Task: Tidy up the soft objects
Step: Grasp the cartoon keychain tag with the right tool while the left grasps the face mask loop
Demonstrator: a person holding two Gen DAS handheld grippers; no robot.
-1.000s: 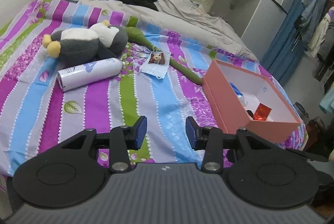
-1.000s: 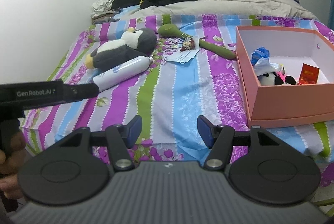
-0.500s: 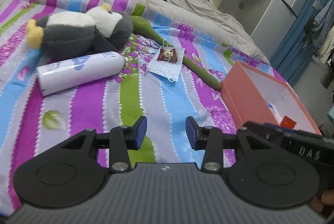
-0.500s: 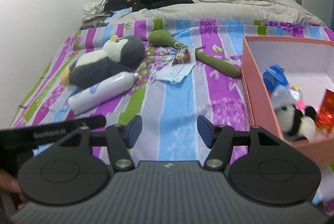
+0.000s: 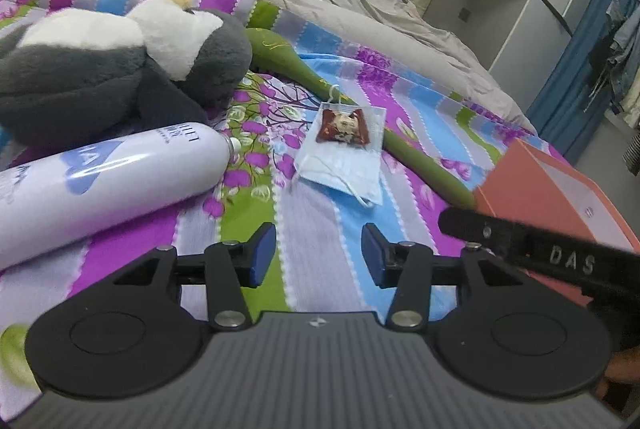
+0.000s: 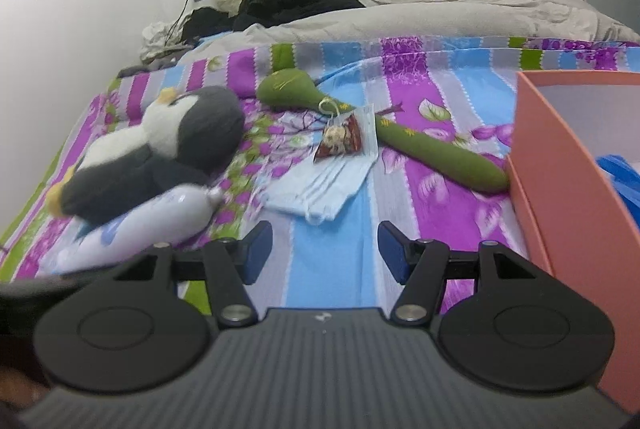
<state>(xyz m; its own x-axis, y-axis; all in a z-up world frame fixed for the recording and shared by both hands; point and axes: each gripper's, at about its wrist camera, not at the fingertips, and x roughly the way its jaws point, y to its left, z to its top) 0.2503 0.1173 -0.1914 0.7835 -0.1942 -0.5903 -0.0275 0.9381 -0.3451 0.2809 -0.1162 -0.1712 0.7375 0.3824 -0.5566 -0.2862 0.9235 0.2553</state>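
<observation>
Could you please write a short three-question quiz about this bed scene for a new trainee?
1. True or false: the left tongs hold the penguin plush.
2. What lies on top of the blue face mask? A) small brown packet B) a spoon C) a key
3. Which end of the green plush stick is near the pink box, thick or thin?

Key: 1 false; 2 A; 3 thin.

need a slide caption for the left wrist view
Open left gripper above a striped bedspread, facing a face mask, plush penguin, white bottle and pink box.
</observation>
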